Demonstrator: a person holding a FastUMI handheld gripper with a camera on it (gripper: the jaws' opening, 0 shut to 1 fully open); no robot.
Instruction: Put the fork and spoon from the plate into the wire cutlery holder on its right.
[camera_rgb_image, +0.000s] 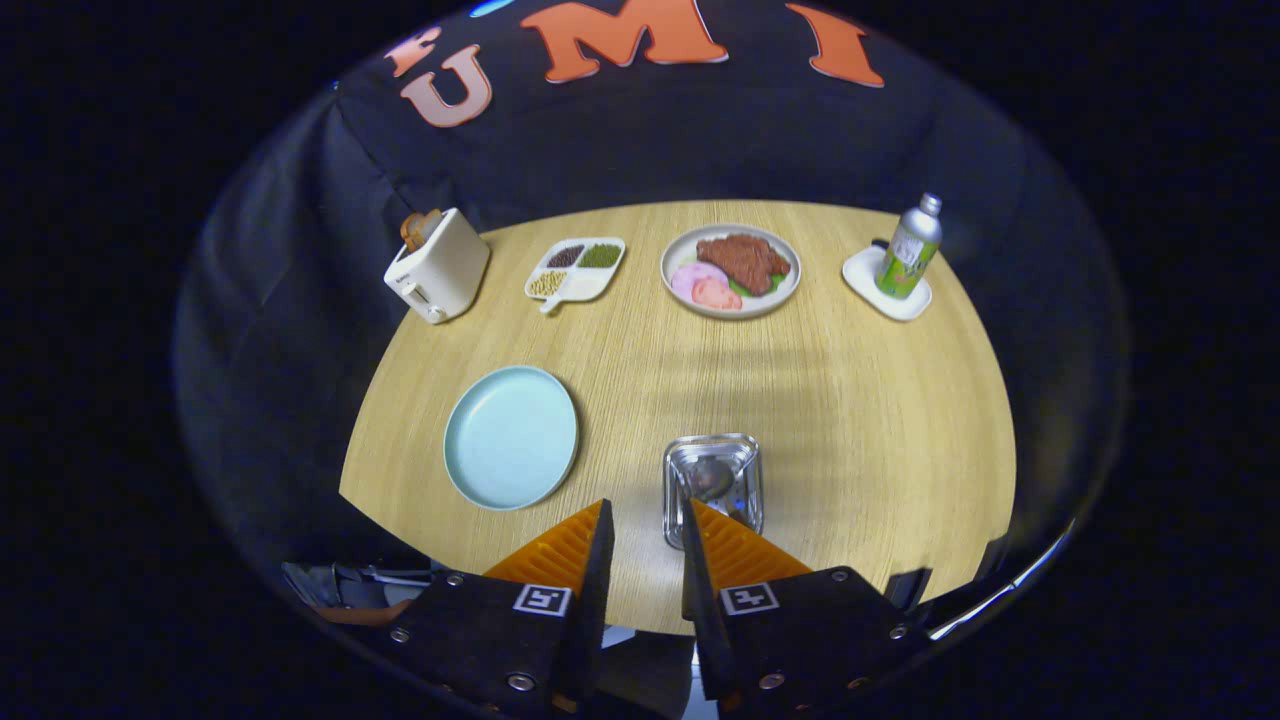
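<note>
The toaster (438, 265), with a slice of bread standing in its slot, sits at the 10 o'clock position of the round wooden table (850, 420), near the far left rim. Just right of it, at 11 o'clock, lies a white divided dish (577, 270) holding three kinds of beans or grains. The pale blue plate (511, 436) rests at 8 o'clock, near the front left rim; its surface is bare, with no fork or spoon on it. The gripper (645, 520) hovers above the near edge of the table with its fingers parted by a narrow gap and nothing held between them. Just ahead of the right fingertip, at 6 o'clock, stands the cutlery holder (712, 488), seen from above as a shiny metal square; a spoon (708, 478) bowl shows inside it, and the fork cannot be made out with certainty. Judged from this arrangement, the transfer appears complete or nearly so. Metal cutlery is judged light, rigid and slippery; a grasp across the mid-handle, where it is flattest, would hold best. The holder is judged light and easy to tip if knocked. At 12 o'clock sits a plate of meat and sliced ham (731, 270). At 2 o'clock a green bottle (910, 250) stands on a white coaster (886, 284).
</note>
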